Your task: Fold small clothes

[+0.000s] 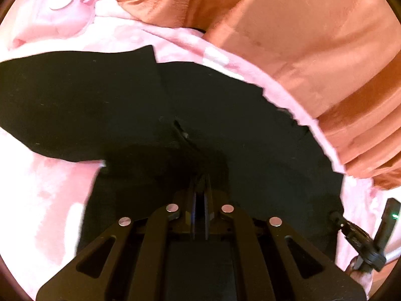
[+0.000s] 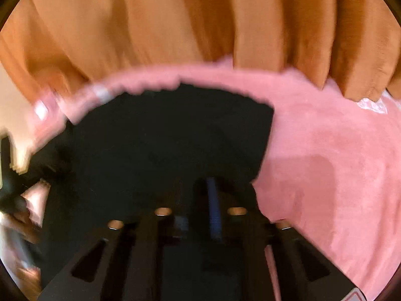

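Orange curtains (image 2: 175, 25) hang behind the pink blanket (image 2: 325, 138); both grippers, left gripper (image 1: 200, 183) and right gripper (image 2: 198, 188), pinch the black garment (image 1: 100, 100); no writing legible.

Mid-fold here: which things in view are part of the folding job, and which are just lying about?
Part of the job:
- black garment
- left gripper, shut over the black garment
- right gripper, shut

Just lying about:
- pink blanket underneath
- orange curtain behind
- pink pillow
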`<state>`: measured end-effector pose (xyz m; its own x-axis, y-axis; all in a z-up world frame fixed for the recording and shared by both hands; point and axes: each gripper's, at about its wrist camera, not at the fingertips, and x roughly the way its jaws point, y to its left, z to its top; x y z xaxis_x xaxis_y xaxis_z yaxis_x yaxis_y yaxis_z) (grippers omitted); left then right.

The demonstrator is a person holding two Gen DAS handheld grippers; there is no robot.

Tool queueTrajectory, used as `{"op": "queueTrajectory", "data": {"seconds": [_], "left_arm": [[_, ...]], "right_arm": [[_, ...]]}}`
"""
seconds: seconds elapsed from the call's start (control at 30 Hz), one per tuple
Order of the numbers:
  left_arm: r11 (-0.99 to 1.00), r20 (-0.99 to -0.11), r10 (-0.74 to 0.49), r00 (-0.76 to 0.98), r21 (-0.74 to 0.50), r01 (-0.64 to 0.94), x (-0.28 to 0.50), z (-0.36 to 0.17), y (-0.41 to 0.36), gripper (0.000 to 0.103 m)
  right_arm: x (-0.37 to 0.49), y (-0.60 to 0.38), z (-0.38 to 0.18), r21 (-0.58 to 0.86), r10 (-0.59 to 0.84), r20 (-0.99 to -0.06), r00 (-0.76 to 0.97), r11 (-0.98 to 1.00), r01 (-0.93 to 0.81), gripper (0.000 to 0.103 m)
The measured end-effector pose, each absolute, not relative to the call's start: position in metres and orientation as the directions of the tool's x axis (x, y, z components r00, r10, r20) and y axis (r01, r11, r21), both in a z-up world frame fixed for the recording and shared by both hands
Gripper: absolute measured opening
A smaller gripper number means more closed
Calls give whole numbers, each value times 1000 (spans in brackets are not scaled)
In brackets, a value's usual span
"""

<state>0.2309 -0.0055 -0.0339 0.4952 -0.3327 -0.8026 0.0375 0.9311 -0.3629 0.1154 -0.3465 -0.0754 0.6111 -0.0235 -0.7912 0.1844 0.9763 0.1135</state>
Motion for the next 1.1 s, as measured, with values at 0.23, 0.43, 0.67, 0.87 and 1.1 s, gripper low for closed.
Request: {"op": "queueTrajectory", "data": {"seconds": [0.23,0.43,0.67,0.87,1.1], "left_arm": [[936,-813,-306,495,-351,1,231,-37,13,4],[895,-746,-285,602,-432,-112,229,1,57,17],[735,-801,155,578,-298,-609,237,-5,247,56],[638,-820,221,529,-289,-714,237,-37,333,52],[805,-756,154,636,-277,-525,266,-3,276,1]], "right_arm": [[107,-341,-66,163,6,-769,639,969,188,0],[102,-333,-67,172,-25,-779,627,953,251,11],[80,-281,-37,151,2,-710,704,977,150,24],[93,-259,-39,186,62,-715,696,977,104,25],[101,-248,-45,151,38,-728,685,983,106,26]]}}
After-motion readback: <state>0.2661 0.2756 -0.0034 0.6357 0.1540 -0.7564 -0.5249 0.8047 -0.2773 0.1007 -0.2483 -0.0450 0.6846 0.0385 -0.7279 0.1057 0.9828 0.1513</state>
